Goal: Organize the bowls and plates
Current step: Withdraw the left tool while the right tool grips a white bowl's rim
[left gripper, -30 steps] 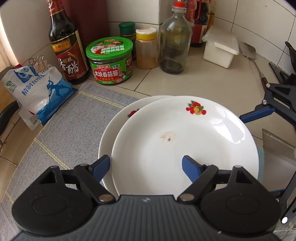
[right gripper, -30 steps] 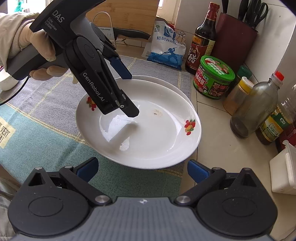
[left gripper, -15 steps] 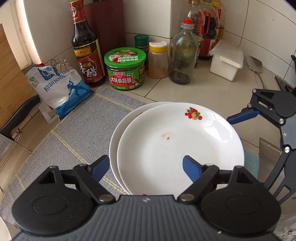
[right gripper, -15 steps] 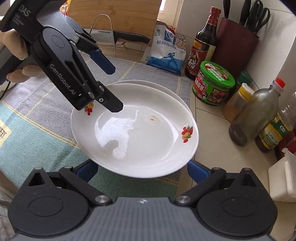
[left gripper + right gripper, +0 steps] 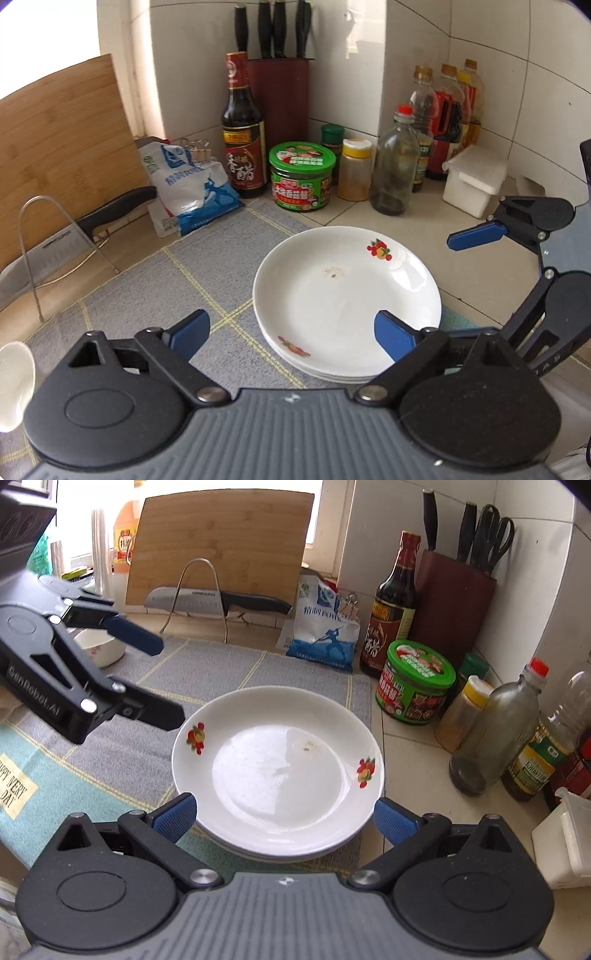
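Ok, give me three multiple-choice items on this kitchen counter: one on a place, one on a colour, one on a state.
1. Where does the stack of plates rest?
A. on the grey mat's corner, by the tiled counter
B. inside the wire rack
C. on the cutting board

2. What colour is the lid of the round sauce jar?
A. yellow
B. green
C. red

3. How does the left gripper stand?
A. shut on a plate
B. shut on a bowl
C. jaws apart, gripping nothing

Answers:
1 A: the mat lies under the plates and the tiles begin just beside them.
2 B: its lid is green, with a printed label.
3 C: its jaws are opening and their blue pads press on nothing.
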Motion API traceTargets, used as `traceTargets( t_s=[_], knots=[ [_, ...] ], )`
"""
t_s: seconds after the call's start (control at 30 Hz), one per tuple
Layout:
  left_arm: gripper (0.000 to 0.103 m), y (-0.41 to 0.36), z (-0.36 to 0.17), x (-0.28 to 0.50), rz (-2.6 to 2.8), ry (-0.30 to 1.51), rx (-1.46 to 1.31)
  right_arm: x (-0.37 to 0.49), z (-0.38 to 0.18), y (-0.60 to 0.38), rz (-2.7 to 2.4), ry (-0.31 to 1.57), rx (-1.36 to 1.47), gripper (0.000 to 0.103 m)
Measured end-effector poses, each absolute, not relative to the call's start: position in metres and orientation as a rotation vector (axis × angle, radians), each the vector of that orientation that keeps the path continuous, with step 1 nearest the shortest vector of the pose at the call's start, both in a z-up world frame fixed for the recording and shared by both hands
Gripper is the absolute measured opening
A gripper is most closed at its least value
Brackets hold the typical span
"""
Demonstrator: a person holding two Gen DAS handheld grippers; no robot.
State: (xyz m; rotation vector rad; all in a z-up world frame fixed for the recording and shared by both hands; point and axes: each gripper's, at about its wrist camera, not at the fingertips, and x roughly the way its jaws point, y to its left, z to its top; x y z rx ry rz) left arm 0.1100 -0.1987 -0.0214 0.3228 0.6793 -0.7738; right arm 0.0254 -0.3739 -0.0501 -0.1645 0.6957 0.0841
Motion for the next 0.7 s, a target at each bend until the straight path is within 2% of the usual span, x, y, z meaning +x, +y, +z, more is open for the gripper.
traceTargets(
  t_s=[0.2,0.7],
  knots=[
    [0.096,-0.141,-0.022,0.086,-0.573,0.628,0.290,0.037,-0.034,-0.349,0.070,0.606,-0.155,0.103],
    [0.096,0.052,-0.041,0.073,-0.255,0.641,0.302,0.106,-0.028,-0.187,0.325,0.631,-0.155,0.103]
  ],
)
